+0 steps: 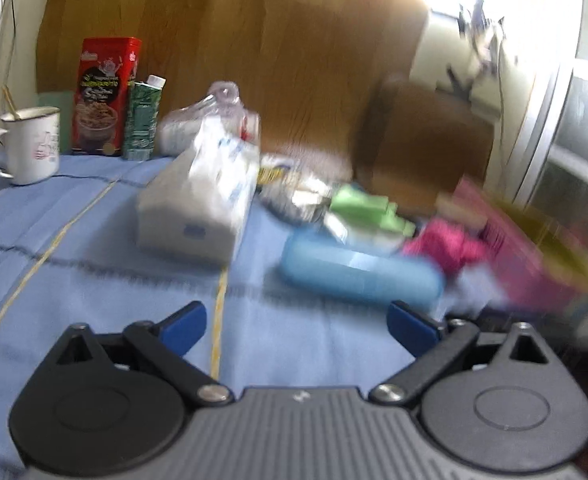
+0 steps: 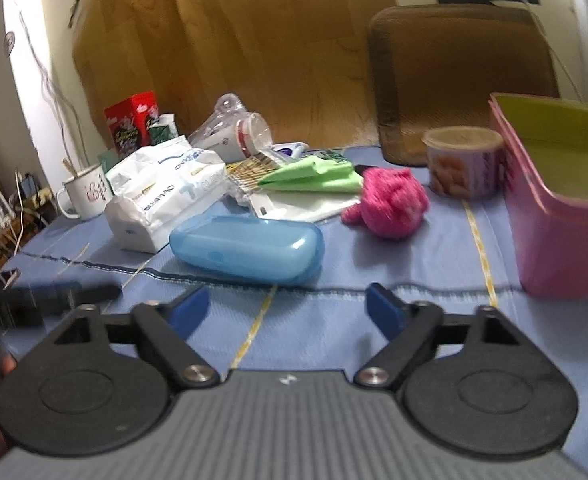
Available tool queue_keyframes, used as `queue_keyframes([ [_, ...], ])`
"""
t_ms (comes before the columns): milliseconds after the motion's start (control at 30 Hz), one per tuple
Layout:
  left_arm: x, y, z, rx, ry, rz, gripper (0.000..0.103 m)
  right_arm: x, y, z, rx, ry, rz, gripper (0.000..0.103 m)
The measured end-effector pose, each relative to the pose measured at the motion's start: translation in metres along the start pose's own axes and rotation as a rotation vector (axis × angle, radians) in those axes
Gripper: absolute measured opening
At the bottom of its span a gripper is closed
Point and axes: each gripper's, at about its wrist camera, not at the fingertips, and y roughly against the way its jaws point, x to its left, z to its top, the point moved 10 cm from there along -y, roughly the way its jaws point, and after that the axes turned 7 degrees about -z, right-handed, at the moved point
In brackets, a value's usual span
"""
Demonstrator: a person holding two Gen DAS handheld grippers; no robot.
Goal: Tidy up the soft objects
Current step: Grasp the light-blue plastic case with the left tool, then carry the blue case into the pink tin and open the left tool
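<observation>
From the left wrist we see our left gripper [image 1: 297, 322] with jaws wide apart and nothing between them, poised above the blue cloth [image 1: 93, 248]; blur smears the tissue pack [image 1: 197, 200] and blue plastic case [image 1: 358, 272] ahead.

From the right wrist, our right gripper [image 2: 285, 312] also stands apart and empty. The pink plush toy [image 2: 390, 204] lies near the pink bin [image 2: 554, 232], probably where we'll gather soft things.

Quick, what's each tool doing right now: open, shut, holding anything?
Left tool: open, holding nothing.
Right tool: open, holding nothing.
</observation>
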Motion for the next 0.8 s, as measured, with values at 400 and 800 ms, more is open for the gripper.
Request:
queue_keyframes([
  [400,0.005,-0.096,0.022,0.179,0.093,-0.095,0.069,0.015,-0.063,0.012,0.142,0.173,0.052,0.083],
  [800,-0.086,-0.079,0.054,0.063,-0.020,-0.208,0.066,-0.032,0.014,0.038,-0.125,0.087,-0.027,0.080],
])
